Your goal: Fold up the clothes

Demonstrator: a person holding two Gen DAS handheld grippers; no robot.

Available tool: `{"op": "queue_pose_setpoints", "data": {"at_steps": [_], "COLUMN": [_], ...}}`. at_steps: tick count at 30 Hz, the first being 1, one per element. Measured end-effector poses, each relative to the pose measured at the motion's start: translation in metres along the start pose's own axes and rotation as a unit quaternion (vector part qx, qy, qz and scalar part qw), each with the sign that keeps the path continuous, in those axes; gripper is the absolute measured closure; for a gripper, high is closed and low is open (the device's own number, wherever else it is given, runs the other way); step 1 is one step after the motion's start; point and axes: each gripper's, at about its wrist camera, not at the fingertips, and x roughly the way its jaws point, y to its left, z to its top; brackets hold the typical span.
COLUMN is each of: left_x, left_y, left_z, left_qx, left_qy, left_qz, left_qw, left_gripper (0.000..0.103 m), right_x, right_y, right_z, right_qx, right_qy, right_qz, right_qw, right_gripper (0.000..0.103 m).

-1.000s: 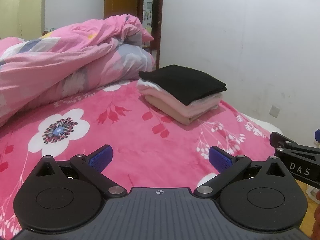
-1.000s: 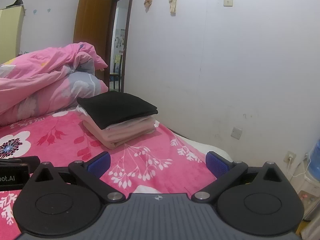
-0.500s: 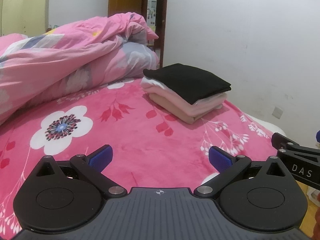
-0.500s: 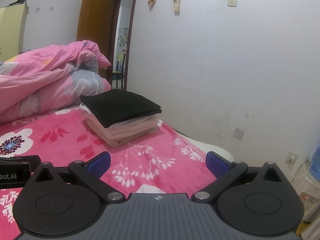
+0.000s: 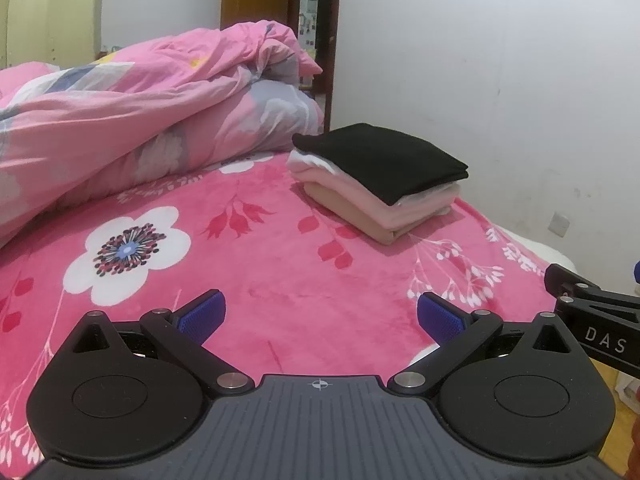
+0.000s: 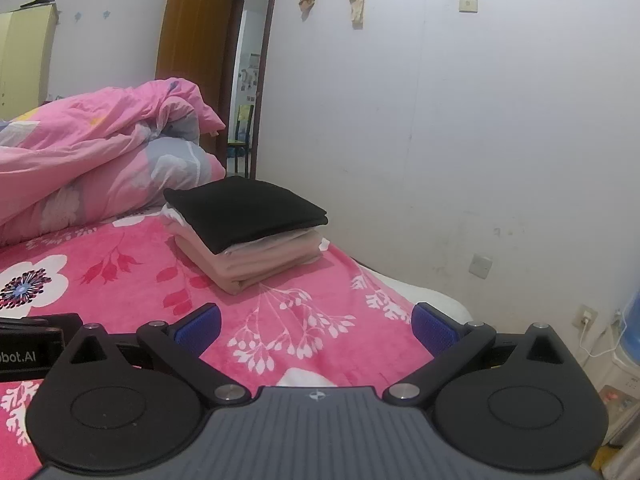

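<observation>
A stack of folded clothes (image 5: 380, 184) (image 6: 248, 232) lies near the right edge of the bed, a black garment (image 5: 384, 158) (image 6: 244, 206) on top of pink and tan ones. My left gripper (image 5: 318, 316) hangs open over the pink floral blanket (image 5: 248, 264), well short of the stack, with nothing between its blue pads. My right gripper (image 6: 314, 326) is open too, empty, low over the blanket's (image 6: 288, 320) edge, the stack ahead and slightly left. Each gripper's body shows at the edge of the other's view.
A crumpled pink duvet (image 5: 132, 120) (image 6: 92, 152) fills the bed's far left. A white wall (image 6: 480, 140) runs close along the right side, with an open doorway (image 6: 248, 80) beyond. A water dispenser (image 6: 628, 340) and a cord stand on the floor at right.
Both views have tilted and drifted slightly, so the stack now sits a bit further right and lower in the frames. Both grippers stayed open and empty.
</observation>
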Motion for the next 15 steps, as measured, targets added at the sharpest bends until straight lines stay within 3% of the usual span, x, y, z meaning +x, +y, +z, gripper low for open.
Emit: {"op": "queue_pose_setpoints", "data": {"at_steps": [15], "left_x": [-0.0003], "left_y": [-0.0007], "left_z": [-0.0018], "left_qx": [0.005], "left_qy": [-0.003], "left_qz": [0.004], "left_qw": [1.0000], "left_gripper": [0.000], "right_x": [-0.0004], "right_y": [0.0018], "right_z": [-0.0019], "right_qx": [0.000], "right_qy": [0.002], "right_qz": [0.000], "right_qw": [1.000], "right_gripper": [0.000]}}
